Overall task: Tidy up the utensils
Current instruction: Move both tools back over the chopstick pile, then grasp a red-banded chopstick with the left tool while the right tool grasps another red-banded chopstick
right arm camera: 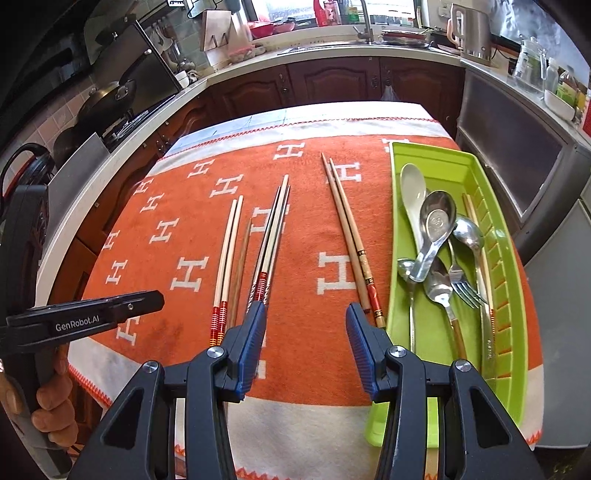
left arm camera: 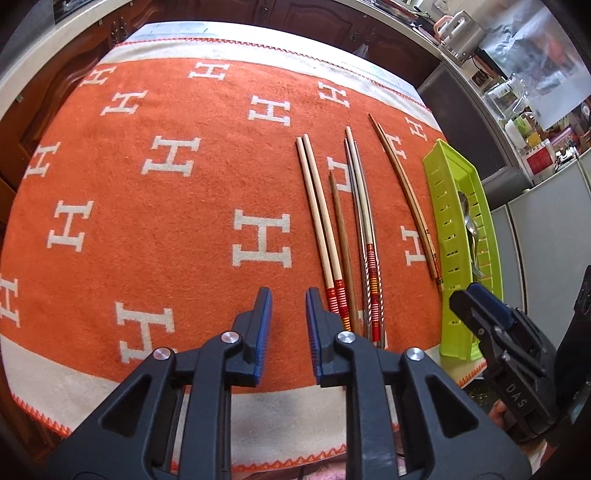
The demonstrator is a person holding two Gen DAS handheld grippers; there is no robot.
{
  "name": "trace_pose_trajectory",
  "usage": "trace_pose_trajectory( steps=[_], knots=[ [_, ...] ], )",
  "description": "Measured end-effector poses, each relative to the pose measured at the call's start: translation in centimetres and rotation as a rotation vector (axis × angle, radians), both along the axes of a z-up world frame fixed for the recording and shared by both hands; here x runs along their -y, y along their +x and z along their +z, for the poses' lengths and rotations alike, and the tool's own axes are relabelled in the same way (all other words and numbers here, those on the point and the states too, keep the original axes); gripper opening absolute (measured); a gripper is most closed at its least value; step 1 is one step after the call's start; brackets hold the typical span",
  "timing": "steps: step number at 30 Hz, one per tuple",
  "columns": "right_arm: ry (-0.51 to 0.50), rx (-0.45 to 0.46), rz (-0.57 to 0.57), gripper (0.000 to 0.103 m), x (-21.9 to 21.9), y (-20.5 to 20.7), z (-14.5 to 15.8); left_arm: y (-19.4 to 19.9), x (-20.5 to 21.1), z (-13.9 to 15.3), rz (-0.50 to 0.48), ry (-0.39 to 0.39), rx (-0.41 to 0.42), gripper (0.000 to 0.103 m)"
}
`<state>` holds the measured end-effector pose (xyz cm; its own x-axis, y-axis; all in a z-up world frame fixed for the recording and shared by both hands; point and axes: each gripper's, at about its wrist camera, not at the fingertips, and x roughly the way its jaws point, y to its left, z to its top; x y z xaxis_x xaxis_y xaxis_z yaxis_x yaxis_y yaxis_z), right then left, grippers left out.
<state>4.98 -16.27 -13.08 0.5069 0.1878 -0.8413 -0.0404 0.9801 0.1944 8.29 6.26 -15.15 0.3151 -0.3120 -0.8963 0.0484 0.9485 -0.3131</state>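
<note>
Several chopsticks lie in groups on the orange cloth [left arm camera: 166, 221]: a pale pair with red bands [left arm camera: 319, 221] [right arm camera: 227, 258], a dark brown one [left arm camera: 343, 243] [right arm camera: 240, 266], a striped group [left arm camera: 364, 236] [right arm camera: 271, 240], and a brown pair [left arm camera: 406, 199] [right arm camera: 351, 236]. A green tray [left arm camera: 443, 206] [right arm camera: 513, 295] at the right holds spoons [right arm camera: 436, 229], a fork [right arm camera: 465, 284] and a chopstick. My left gripper [left arm camera: 289, 306] is open and empty, just left of the pale pair's ends. My right gripper [right arm camera: 306, 321] is open and empty, between the striped group and the brown pair.
The cloth covers a table whose near edge is just under both grippers. Kitchen counters [right arm camera: 332, 51] with a sink, kettle [right arm camera: 469, 33] and stove [right arm camera: 122, 96] ring the table. A grey appliance [right arm camera: 517, 177] stands right of the tray.
</note>
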Motion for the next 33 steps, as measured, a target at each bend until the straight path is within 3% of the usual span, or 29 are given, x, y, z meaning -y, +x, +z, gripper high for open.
trace_pose_trajectory(
  steps=[6,23,28,33],
  knots=[
    [0.011,-0.024,0.02,0.045,-0.5,1.2,-1.4,1.4,1.2,-1.3,-0.005,-0.025,-0.009,0.016],
    [0.031,-0.031,0.014,0.045,0.2,1.5,-3.1,2.6,6.2,-3.1,-0.07,0.149,0.004,0.016],
    [0.03,-0.022,0.006,0.045,0.4,1.3,-2.9,2.7,6.7,-3.3,-0.066,0.221,0.013,0.016],
    [0.032,-0.017,0.001,0.045,0.5,1.1,-2.7,2.6,6.5,-3.4,-0.061,0.24,0.022,0.016]
  ],
)
